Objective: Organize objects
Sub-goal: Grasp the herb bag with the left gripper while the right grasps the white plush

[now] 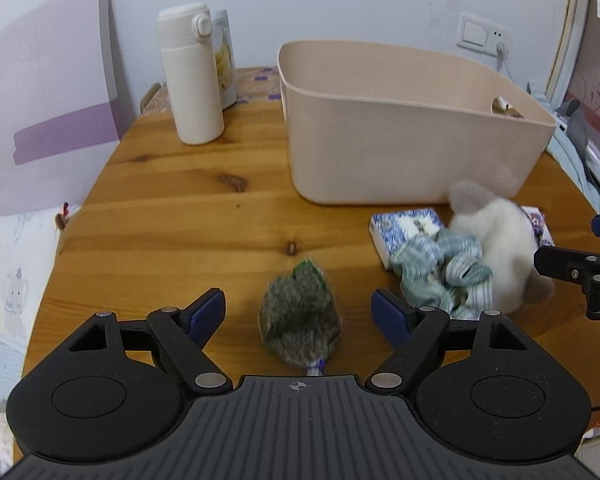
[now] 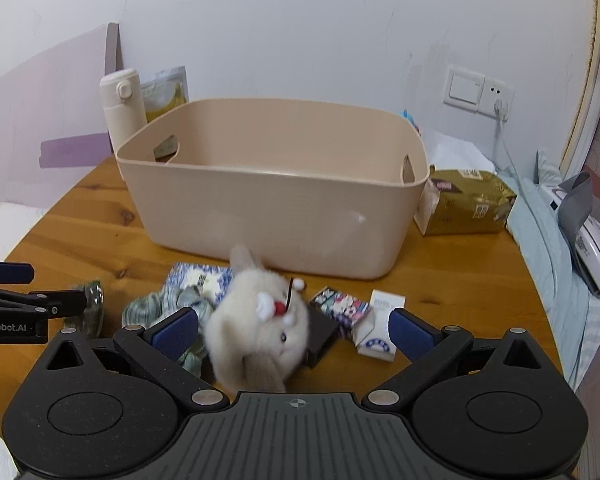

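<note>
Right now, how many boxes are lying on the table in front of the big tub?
3: a blue-and-white box under the scrunchie, a colourful box, a small white carton rightmost. More may hide under the plush toy.

Bare tabletop [image 1: 172, 216] left of the beige bin [image 1: 400, 152]; clutter around the plush toy [image 2: 260, 332] right.

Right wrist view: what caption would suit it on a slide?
Open right gripper poised around a white plush toy, beige bin waiting behind on the wooden table.

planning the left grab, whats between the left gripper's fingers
A furry grey-brown toy lies on the table between the open left gripper's fingers, untouched by either pad, as the left wrist view shows.
</note>
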